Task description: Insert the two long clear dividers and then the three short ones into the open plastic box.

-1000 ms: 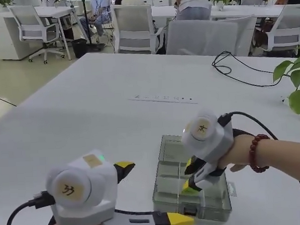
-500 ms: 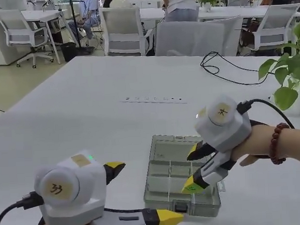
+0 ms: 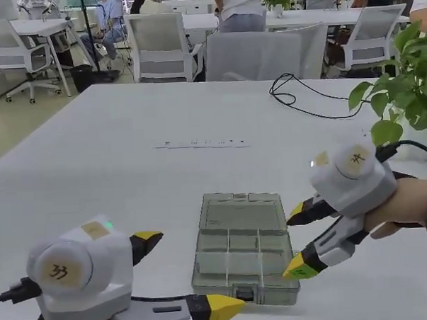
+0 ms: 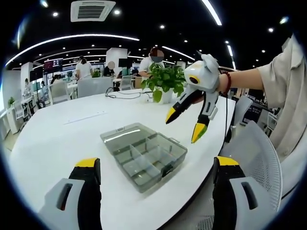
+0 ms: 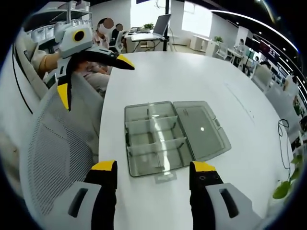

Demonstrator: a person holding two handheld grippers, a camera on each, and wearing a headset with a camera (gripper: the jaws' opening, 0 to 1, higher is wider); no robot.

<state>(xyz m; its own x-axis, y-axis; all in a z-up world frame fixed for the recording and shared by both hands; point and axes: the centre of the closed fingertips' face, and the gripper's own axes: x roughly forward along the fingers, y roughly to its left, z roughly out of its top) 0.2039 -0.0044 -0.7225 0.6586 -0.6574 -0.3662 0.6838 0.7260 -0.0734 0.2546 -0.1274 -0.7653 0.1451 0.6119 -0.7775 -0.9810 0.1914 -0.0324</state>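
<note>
The right gripper's (image 3: pixel 300 243) yellow-tipped fingers (image 3: pixel 302 267) are spread wide with nothing between them, just off the right side of the box. The left gripper (image 3: pixel 183 275) is likewise parted and empty, low on the near left, with its jaws pointing toward the box.

Between the two sits the open plastic box (image 3: pixel 211 279), close to the near edge of the white table (image 3: pixel 129 171). Its lid (image 3: pixel 244 214) is folded back flat on the far side. Clear dividers (image 5: pixel 153 142) stand in the tray and cut it into compartments. Two long runs with short crosspieces seem to be there, but the clear plastic makes an exact count uncertain.

The dividers look thin, light and stiff, with a little flex and slick faces. They would likely slip from a loose pinch and could bow or crack under a hard one. The best hold is probably across the two flat faces at the top edge, near mid-length, so the piece hangs straight over its slots. The box itself looks light enough to slide on the smooth table, so bracing a wall with the free gripper seems wise.

A potted plant (image 3: pixel 397 74) and a black cable (image 3: pixel 303 103) lie well beyond the box.
</note>
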